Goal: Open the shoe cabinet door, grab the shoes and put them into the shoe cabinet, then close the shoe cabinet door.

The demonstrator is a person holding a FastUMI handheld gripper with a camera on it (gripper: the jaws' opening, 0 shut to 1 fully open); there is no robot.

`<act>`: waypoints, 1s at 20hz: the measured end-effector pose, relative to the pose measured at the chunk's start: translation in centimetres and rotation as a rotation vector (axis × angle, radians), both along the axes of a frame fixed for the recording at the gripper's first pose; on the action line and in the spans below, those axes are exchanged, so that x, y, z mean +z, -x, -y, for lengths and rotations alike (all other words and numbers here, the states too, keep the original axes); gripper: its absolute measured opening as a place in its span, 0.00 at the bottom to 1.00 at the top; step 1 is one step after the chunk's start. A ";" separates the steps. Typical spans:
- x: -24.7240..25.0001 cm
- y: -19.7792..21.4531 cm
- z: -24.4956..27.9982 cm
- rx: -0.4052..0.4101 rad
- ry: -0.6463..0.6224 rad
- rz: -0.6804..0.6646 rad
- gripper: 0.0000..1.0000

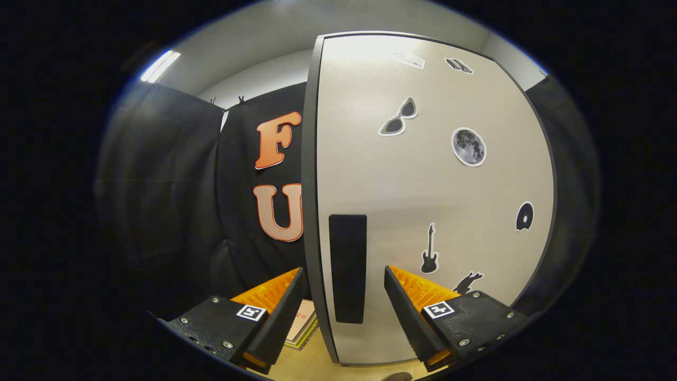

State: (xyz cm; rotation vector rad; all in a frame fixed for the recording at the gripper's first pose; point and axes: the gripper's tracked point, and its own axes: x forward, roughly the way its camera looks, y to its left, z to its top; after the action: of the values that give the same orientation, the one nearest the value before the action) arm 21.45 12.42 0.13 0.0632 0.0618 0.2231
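The gripper (344, 296) is held up close to the shoe cabinet door (433, 201), its two fingers spread well apart and clamped on nothing. The door is a pale panel with a dark edge (309, 201) running down its left side, and that edge stands between the fingers: the left finger (280, 312) sits to the left of it, the right finger (407, 317) in front of the door's face. A dark upright handle (347, 267) lies on the panel just right of the edge, in the gap between the two fingers, and neither finger presses on it. Whether the door is a little ajar or fully shut I cannot tell from here. Farther right on the panel are stickers: a pair of sunglasses (398, 117), a moon (468, 146), a guitar (429, 250) and a black disc (524, 216). Low down near the left finger, something flat with pale and green edges (302, 328) lies on the wooden floor (307, 365). Behind, to the left, hangs the booth's black cloth (174, 201).
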 end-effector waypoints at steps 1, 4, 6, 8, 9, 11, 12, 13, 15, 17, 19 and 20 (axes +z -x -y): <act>-0.1 -0.2 -0.1 0.010 0.002 -0.006 0.91; -0.2 -0.7 -0.6 0.024 0.004 -0.019 0.69; -0.2 -1.0 -0.1 0.014 0.012 -0.019 0.47; -0.4 -0.9 -0.1 0.041 -0.024 -0.035 0.36; -0.3 -1.0 -0.1 0.057 -0.028 -0.041 0.35; -0.4 -0.9 0.0 0.072 -0.020 -0.050 0.32; -0.4 -0.8 0.0 0.067 -0.018 -0.049 0.30; -0.3 -0.6 0.0 0.056 -0.018 -0.045 0.30; -0.2 -0.3 0.1 0.032 -0.008 -0.034 0.30; -0.1 0.1 0.4 0.020 -0.006 -0.031 0.30; 0.0 0.5 0.6 0.006 -0.012 -0.038 0.30; 0.1 0.7 0.7 -0.002 -0.005 -0.037 0.29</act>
State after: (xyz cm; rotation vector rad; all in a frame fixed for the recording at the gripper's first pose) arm 20.74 11.67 0.20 0.0721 0.0982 0.2198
